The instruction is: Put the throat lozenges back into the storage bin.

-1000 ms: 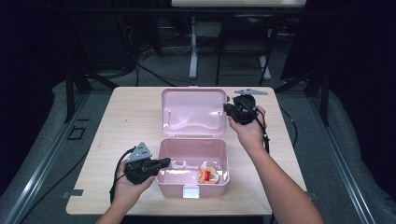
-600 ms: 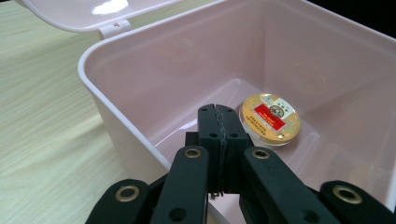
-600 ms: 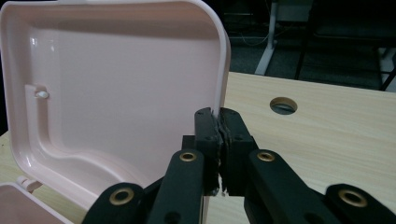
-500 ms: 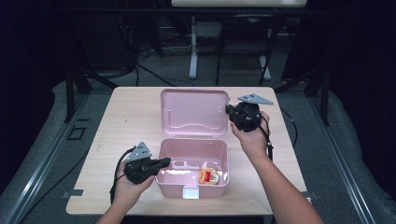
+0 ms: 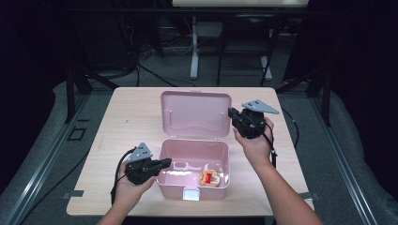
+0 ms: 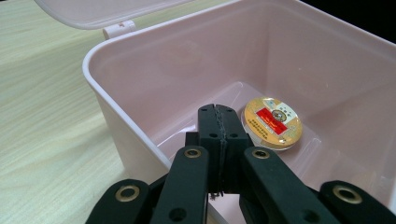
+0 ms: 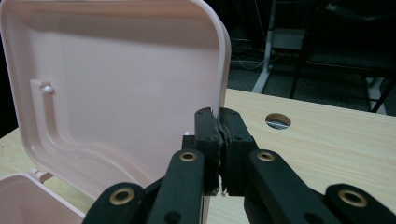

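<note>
A pink plastic box (image 5: 172, 186) stands open near the table's front edge, its lid (image 5: 195, 112) tilted back. A round gold tin (image 5: 210, 178) with a red label lies in the box at its front right. My left gripper (image 5: 168, 162) is shut with its tips over the box's left rim; in the left gripper view the closed jaws (image 6: 218, 109) point at the tin (image 6: 272, 122) inside the box (image 6: 187, 70). My right gripper (image 5: 231, 112) is shut at the lid's right edge. In the right gripper view its tips (image 7: 219, 112) meet the edge of the lid (image 7: 116, 79); whether they pinch it I cannot tell.
The light wooden table (image 5: 131, 112) has bare room left of the box and behind the lid. A round cable hole (image 7: 278, 121) sits in the tabletop past the right gripper. Dark floor, cables and table legs lie beyond the far edge.
My right hand has shifted a little to the right beside the lid and turned, so its grey plate now shows. The left gripper, the box and the lid have stayed put.
</note>
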### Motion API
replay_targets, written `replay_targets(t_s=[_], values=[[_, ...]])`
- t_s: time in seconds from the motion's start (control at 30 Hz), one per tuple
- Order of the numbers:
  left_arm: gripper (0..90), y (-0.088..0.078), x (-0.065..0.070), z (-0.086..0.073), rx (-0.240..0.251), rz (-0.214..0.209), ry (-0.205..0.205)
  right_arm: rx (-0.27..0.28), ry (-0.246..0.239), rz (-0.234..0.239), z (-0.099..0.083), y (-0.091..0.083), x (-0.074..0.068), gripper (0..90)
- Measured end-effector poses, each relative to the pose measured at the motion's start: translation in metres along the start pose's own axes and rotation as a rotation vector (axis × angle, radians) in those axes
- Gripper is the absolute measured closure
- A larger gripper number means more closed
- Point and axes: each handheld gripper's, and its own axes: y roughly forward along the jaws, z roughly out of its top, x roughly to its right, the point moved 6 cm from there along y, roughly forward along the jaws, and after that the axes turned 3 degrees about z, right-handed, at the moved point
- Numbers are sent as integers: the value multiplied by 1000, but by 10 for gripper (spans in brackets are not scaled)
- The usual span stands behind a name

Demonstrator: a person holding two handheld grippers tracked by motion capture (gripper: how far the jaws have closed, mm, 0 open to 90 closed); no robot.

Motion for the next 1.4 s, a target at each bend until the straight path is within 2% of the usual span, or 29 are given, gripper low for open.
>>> replay_targets(t_s=[0.3,0.73,0.97,1.2,1.4], values=[[900,0,0,0,4,2,-4,35,-8,10,-2,-10,-6,873],[900,0,-1,0,10,-1,-10,90,-56,3,-12,-34,-19,874],[900,0,-2,0,10,3,-15,99,-64,3,-16,-44,-22,870],[900,1,3,0,11,-18,-17,107,-76,-2,-17,-44,-24,871],[900,3,6,0,3,-27,-8,94,-98,0,-10,-33,-26,875]])
